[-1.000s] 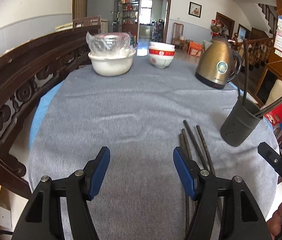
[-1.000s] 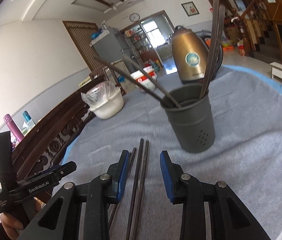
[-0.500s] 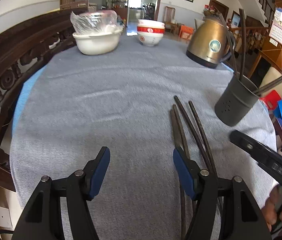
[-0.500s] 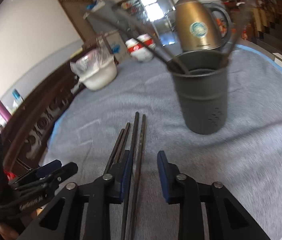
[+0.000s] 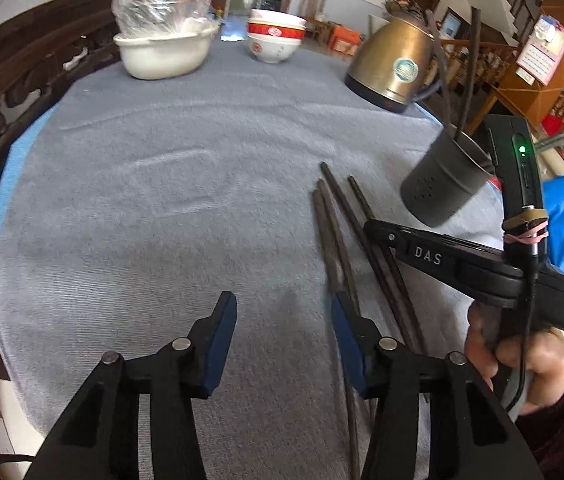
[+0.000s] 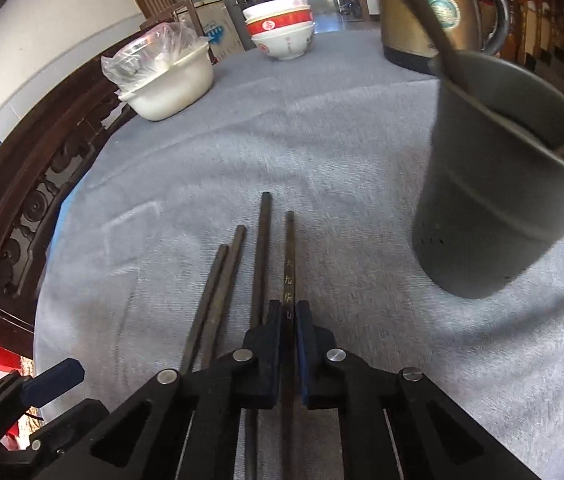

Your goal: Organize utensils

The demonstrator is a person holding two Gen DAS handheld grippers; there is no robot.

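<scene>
Dark wooden chopstick (image 6: 289,264), pinched low on its shaft by the right tool (image 6: 289,320), whose jaws have just been closing; light, stiff, slippery. Cup (image 6: 494,184) ahead-right. Left tool (image 5: 282,344) spread, empty.

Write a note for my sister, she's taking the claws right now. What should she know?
Right claw: just closed, shut on the chopstick with gold writing, which lies on the cloth.
Left claw: open, holding nothing, just narrowed; its right finger is over the leftmost chopstick.
Three more chopsticks lie beside the gripped one.
The grey cup stands to the right and already holds some chopsticks.
Done: some chopsticks in the cup.
Left: lift the gripped one into the cup, then the other three.
</scene>
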